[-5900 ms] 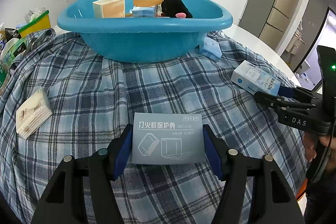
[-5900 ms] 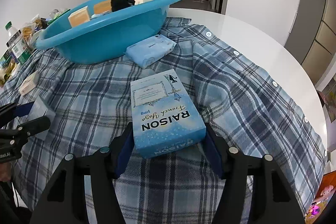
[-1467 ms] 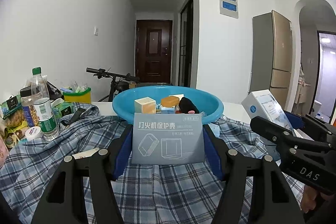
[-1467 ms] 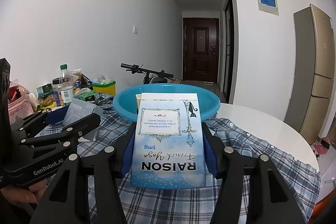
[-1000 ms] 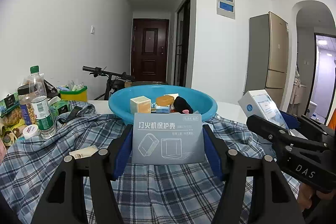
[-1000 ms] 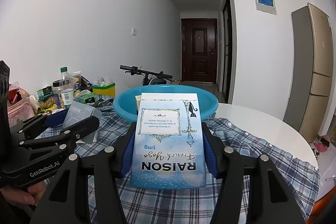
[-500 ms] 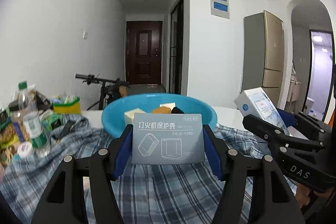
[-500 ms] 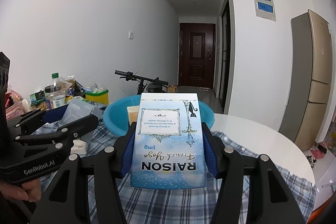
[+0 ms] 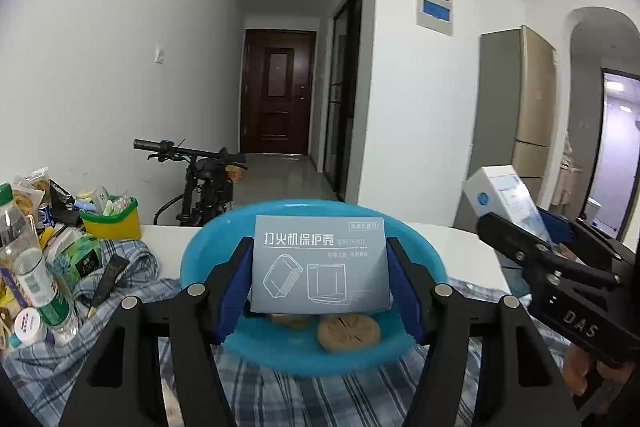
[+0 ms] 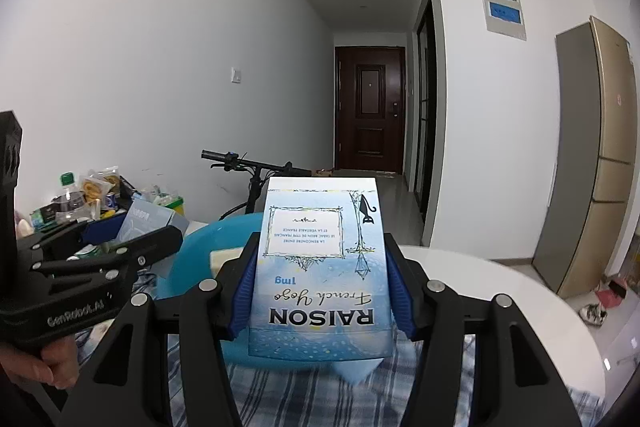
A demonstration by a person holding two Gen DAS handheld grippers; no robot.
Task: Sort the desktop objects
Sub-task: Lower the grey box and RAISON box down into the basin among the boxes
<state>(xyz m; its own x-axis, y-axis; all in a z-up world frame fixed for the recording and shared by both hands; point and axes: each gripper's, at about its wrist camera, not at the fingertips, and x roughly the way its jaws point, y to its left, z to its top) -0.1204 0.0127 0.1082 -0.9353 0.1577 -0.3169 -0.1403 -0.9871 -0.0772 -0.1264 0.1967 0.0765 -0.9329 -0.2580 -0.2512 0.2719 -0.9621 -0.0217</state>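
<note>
My left gripper (image 9: 320, 267) is shut on a flat grey box with a lighter-case drawing (image 9: 319, 263) and holds it over the near rim of the blue basin (image 9: 424, 267). My right gripper (image 10: 320, 267) is shut on a light blue RAISON box (image 10: 320, 267), held in the air in front of the basin (image 10: 192, 251). The right gripper with its box (image 9: 500, 199) shows at the right of the left wrist view. The left gripper (image 10: 132, 239) shows at the left of the right wrist view. Round brown items (image 9: 348, 331) lie in the basin.
The basin stands on a blue plaid cloth (image 9: 320, 395) over a white round table (image 10: 500, 291). Bottles and snack packs (image 9: 28, 259) and a yellow tub (image 9: 110, 219) crowd the table's left. A bicycle (image 9: 204, 175) stands behind. A light blue packet (image 10: 356, 367) lies under the right gripper.
Both grippers, still holding their boxes, have moved forward to the basin. The basin now looks larger and sits right under the left gripper's box.
</note>
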